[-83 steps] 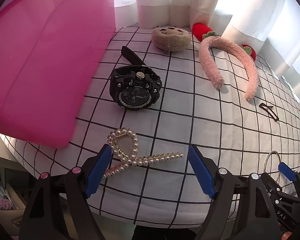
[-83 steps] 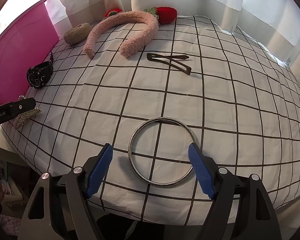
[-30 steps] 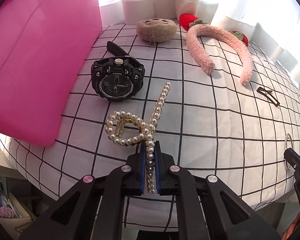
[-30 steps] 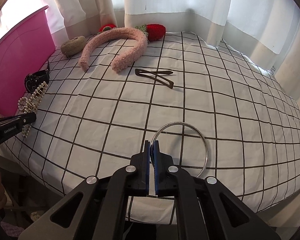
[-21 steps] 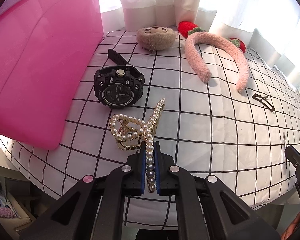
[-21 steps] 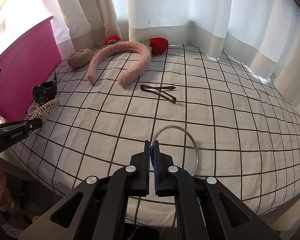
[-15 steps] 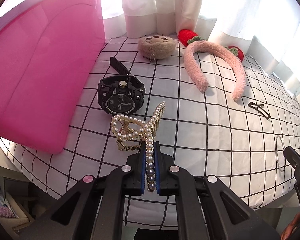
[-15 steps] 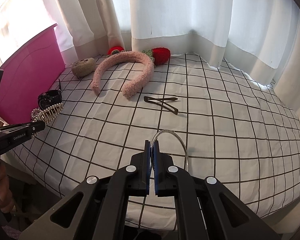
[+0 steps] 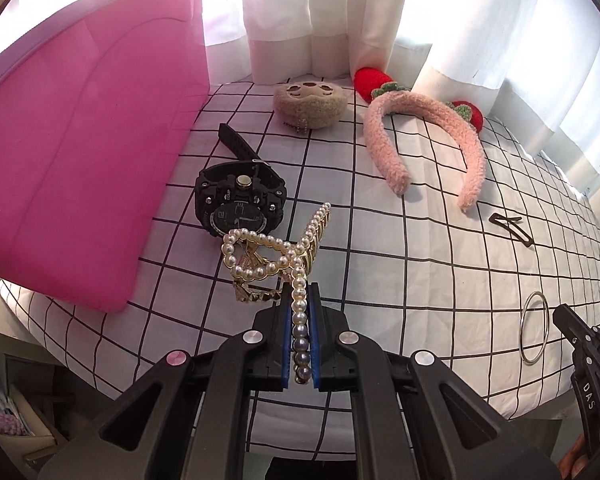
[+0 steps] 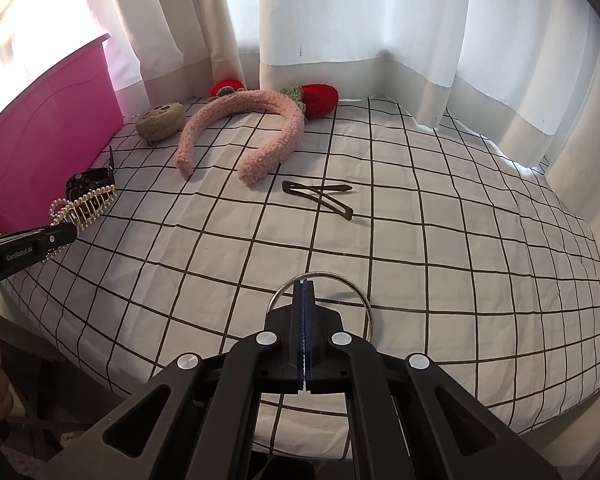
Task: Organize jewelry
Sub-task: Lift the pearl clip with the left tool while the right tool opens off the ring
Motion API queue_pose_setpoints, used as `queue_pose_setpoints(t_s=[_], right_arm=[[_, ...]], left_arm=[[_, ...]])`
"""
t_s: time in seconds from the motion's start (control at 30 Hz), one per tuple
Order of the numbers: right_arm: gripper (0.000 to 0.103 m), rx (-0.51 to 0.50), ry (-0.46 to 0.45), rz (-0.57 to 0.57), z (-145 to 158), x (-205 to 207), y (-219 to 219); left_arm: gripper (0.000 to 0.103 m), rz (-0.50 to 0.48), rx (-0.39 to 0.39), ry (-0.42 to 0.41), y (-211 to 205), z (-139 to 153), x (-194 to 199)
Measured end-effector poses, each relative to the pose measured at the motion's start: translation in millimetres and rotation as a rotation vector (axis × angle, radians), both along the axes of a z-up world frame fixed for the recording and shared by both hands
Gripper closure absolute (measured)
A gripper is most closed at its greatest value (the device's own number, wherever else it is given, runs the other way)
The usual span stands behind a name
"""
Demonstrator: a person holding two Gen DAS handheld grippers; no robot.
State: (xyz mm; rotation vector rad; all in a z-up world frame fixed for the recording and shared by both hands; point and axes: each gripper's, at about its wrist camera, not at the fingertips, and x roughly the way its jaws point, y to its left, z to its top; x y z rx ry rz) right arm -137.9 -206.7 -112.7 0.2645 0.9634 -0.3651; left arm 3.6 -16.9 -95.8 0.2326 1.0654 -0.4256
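My left gripper (image 9: 301,300) is shut on one arm of a pearl hair claw clip (image 9: 268,254) and holds it lifted above the checked cloth, near the pink bin (image 9: 80,152). The clip also shows in the right wrist view (image 10: 85,205). My right gripper (image 10: 304,292) is shut on the rim of a silver bangle (image 10: 362,296), raised off the cloth. The bangle also shows in the left wrist view (image 9: 534,328).
On the checked cloth lie a black watch (image 9: 238,204), a brown plush pouch (image 9: 310,106), a pink fuzzy headband (image 9: 424,140) with red strawberry ends and two crossed dark hair clips (image 10: 320,196). White curtains hang behind. The table's front edge is close below both grippers.
Both grippers closed, the left on the pearl clip and the right on the bangle, and lifted them off the cloth. Both views have risen and pulled back.
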Motion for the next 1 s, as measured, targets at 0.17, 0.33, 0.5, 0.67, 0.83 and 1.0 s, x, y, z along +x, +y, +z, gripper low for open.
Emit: queue_pose_setpoints(t_s=[0.17,0.33,0.5,0.67,0.83,1.0], right_arm=[[0.045,-0.029,0.043,-0.027,-9.3,-0.8,-1.0],[0.038,-0.061,0.080,-0.030,-14.3,3.7,0.8],[0.038,-0.025,0.136,-0.045,-27.5,8.9,-1.9],[0.037,0.027,0.150,-0.041,-36.0,11.9,-4.1],[0.027,-0.001,0.172,-0.035,-40.7,17.7,-0.1],[0.015,0.052,0.170,-0.095,-46.2,15.2,-14.1]], left_arm=[[0.095,0.009,0.012,0.014,2.3,-7.4,1.5],[0.095,0.011,0.010,0.022,2.4,-9.5,2.3],[0.095,0.014,0.013,0.025,2.2,-10.4,3.2],[0.095,0.017,0.013,0.031,2.4,-11.6,3.7],[0.095,0.018,0.014,0.034,2.3,-12.0,3.6],[0.095,0.022,0.014,0.037,3.0,-12.0,4.6]])
